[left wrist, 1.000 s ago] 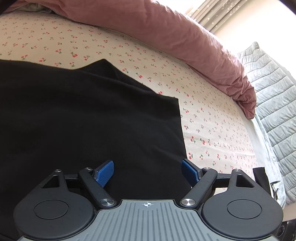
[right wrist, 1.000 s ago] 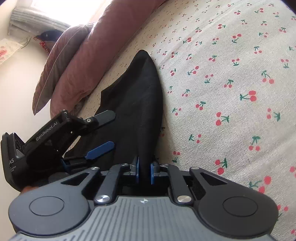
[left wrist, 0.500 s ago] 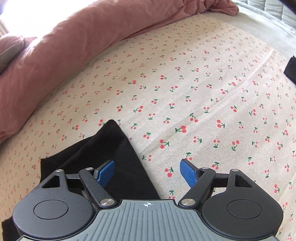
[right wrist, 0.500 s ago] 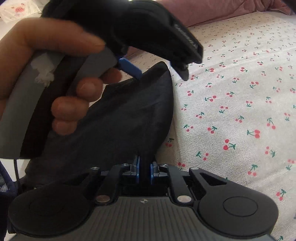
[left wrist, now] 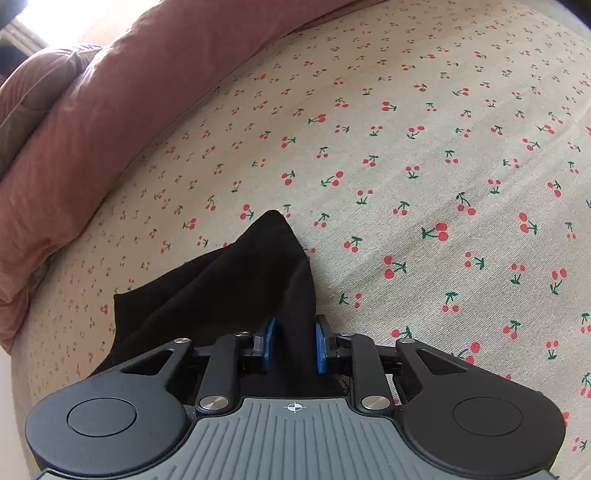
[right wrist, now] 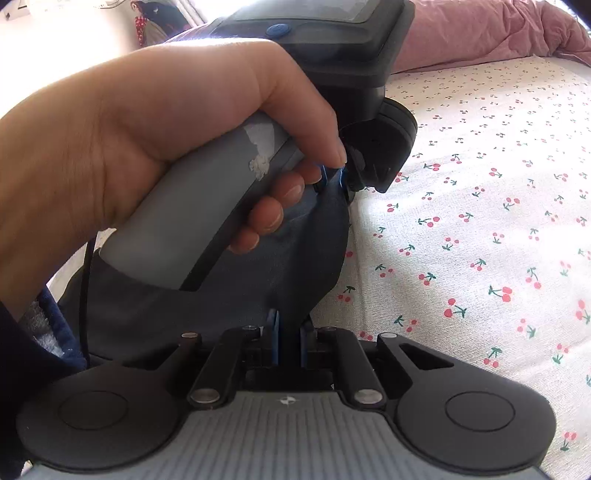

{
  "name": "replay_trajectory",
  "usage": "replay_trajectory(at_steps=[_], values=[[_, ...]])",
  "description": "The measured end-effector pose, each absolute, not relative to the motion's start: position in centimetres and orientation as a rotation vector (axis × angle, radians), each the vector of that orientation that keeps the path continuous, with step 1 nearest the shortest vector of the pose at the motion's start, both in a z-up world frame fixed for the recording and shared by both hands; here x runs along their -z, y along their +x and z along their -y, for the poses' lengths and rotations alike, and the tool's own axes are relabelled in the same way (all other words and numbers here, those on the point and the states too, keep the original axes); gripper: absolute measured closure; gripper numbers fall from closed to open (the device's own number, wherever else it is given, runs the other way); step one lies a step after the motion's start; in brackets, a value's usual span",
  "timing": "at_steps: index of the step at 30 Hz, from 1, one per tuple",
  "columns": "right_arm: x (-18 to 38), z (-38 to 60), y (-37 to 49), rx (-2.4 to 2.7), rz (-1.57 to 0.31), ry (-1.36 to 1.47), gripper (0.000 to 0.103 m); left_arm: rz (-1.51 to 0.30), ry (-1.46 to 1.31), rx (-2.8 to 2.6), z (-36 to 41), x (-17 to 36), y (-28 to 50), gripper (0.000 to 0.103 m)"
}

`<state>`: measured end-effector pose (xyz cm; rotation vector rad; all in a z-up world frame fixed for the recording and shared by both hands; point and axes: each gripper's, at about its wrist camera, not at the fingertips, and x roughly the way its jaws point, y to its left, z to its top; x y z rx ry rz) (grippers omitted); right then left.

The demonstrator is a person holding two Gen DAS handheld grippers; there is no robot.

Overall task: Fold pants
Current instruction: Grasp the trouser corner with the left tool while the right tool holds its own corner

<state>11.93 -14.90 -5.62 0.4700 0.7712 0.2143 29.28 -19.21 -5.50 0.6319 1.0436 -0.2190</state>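
The black pants (left wrist: 229,280) lie bunched on the cherry-print bed sheet (left wrist: 424,155). In the left wrist view my left gripper (left wrist: 292,341) is shut on a fold of the black fabric, which runs up to a point ahead. In the right wrist view my right gripper (right wrist: 288,341) is shut on another edge of the pants (right wrist: 306,258). The left gripper (right wrist: 334,175) shows there too, held in a hand (right wrist: 147,147) just ahead, its blue pads pinching the same cloth.
A rolled pink duvet (left wrist: 122,96) lies along the far side of the bed; it also shows in the right wrist view (right wrist: 480,33). The sheet (right wrist: 480,221) stretches to the right. A dark blue sleeve and a cable (right wrist: 86,295) are at the left.
My left gripper swung over to the right gripper's end of the pants and closed on the fabric; it was open before. The right gripper kept its hold throughout.
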Motion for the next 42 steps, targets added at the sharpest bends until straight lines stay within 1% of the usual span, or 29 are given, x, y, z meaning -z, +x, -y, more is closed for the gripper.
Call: replay_trajectory(at_steps=[1, 5, 10, 14, 18, 21, 27, 31, 34, 36, 42], values=[[5.6, 15.1, 12.0, -0.216, -0.773, 0.478, 0.103, -1.044, 0.606, 0.216, 18.8, 5.1, 29.5, 0.091], [5.4, 16.0, 11.9, -0.222, -0.760, 0.483, 0.103, -1.043, 0.477, 0.220, 16.8, 3.0, 29.9, 0.098], [4.3, 16.4, 11.2, -0.221, -0.714, 0.429, 0.103, -1.028, 0.252, 0.235, 14.3, -0.8, 30.2, 0.100], [3.4, 18.2, 11.1, -0.229, -0.693, 0.451, 0.103, -0.994, 0.177, 0.220, 13.8, -2.3, 30.1, 0.101], [2.8, 19.9, 10.7, -0.169, -0.661, 0.409, 0.103, -0.964, 0.111, 0.228, 14.9, -3.8, 29.8, 0.101], [2.4, 21.6, 10.4, -0.134, -0.651, 0.411, 0.103, -0.956, 0.074, 0.233, 16.5, -4.2, 29.9, 0.101], [1.7, 28.3, 9.0, -0.052, -0.613, 0.449, 0.103, -0.934, 0.029, 0.297, 21.3, -4.8, 29.3, 0.101], [1.9, 32.7, 8.5, 0.041, -0.592, 0.472, 0.103, -0.926, -0.058, 0.374, 23.8, -6.3, 29.0, 0.101], [2.2, 34.2, 9.2, 0.101, -0.572, 0.492, 0.103, -0.910, -0.092, 0.429, 25.6, -7.1, 28.6, 0.101], [2.0, 35.2, 8.9, 0.121, -0.560, 0.505, 0.103, -0.908, -0.088, 0.445, 26.2, -6.9, 28.3, 0.101], [1.6, 32.7, 8.6, 0.088, -0.566, 0.451, 0.103, -0.895, -0.088, 0.418, 24.8, -4.7, 28.2, 0.101]])
